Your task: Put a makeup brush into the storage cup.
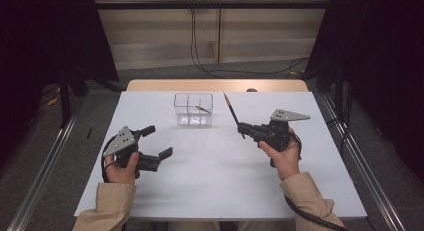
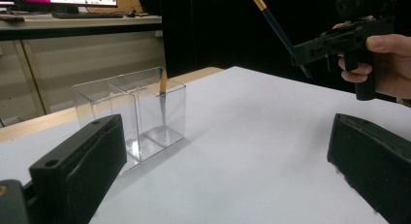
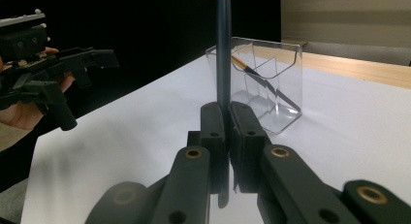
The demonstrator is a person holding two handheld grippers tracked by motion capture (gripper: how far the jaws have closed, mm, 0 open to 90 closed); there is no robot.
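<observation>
Your right gripper (image 1: 245, 129) has its fingers (image 3: 213, 122) pinched on a dark-handled brush (image 1: 231, 108). In the high view the brush slants up and away from the fingers toward the far side of the bench (image 1: 210, 186), just right of the clear container (image 1: 193, 109) but not touching it. In the right gripper view the handle stands straight up between the two pads, with a short length of it poking out below them. In the left gripper view you can see an orange-yellow band on the handle above the dark part, high over the bench surface.

Your left gripper (image 1: 159, 141) sits at the left of the bench with its fingers (image 2: 77, 170) spread wide and nothing between them. It points toward the container and is well apart from it.

The clear container stands upright on the white sheet near the far edge of the bench, roughly midway between your hands, and is divided into compartments. A second brush (image 3: 261, 83) already leans inside it, its light wooden handle (image 2: 163, 81) resting against the rim. From the high view it lies in the right-hand part of the container; exactly which compartment holds its tip is hard to tell.
</observation>
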